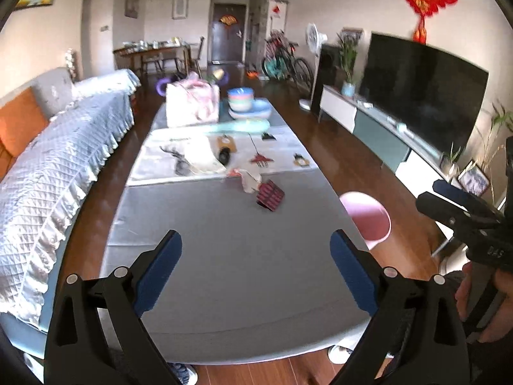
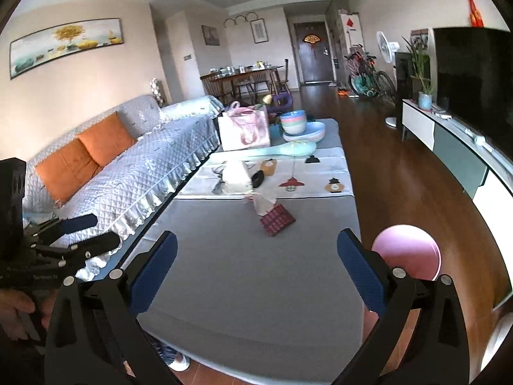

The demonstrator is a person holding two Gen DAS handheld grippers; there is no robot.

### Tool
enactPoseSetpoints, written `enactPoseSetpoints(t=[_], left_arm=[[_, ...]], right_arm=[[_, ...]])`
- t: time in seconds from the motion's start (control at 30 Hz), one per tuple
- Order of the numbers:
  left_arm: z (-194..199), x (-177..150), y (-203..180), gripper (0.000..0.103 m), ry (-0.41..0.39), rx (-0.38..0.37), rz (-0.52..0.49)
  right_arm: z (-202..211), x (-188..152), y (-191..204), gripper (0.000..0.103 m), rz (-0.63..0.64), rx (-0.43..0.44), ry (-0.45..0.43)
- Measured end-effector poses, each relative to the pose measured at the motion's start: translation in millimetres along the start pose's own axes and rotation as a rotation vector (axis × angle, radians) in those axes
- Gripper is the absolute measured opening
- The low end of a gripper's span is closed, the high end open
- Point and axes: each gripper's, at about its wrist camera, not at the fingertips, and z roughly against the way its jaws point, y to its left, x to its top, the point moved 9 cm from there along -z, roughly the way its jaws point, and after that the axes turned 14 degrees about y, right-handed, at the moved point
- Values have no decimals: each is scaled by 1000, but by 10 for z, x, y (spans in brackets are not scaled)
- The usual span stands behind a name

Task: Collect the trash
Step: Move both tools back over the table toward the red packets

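A: Both yours wide, nothing held: left gripper [image 1: 256,268], right gripper [image 2: 256,268], hovering over the near end of the counter [image 2: 243,276]. Approach step, I'd say.

B: Trash?

A: Mid-counter, well ahead of you: one red checked wrapper [image 2: 277,219], one crumpled tissue [image 2: 261,203] touching it. One pink bin [image 2: 405,252] just off the right edge.

B: Next?

A: Reach forward, close on the wrapper. Farther out: one pink bag [image 2: 245,130], one stack of bowls [image 2: 293,122].

Both wrist cameras are looking lengthwise down the grey counter [image 1: 224,256] from its near end, sharing the red checked packet [image 2: 277,219], sofa and television.
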Motion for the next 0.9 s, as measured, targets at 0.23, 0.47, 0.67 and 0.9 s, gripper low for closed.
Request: enactPoseSetpoints(t=[0.23,0.47,0.67,0.9], left_arm=[[242,-95,214,91,-57,-30,16],[-118,-40,369,90,-65,-74,44],[-712,89,365,88,-34,-94,7],[-1431,338,440,88,42,-126,90]], right_arm=[[115,30,443,98,58,32,-11],[-361,-58,447,98,98,73,15],[-861,56,121,98,70,58,27],[-1531,323,-248,98,49,40,21]])
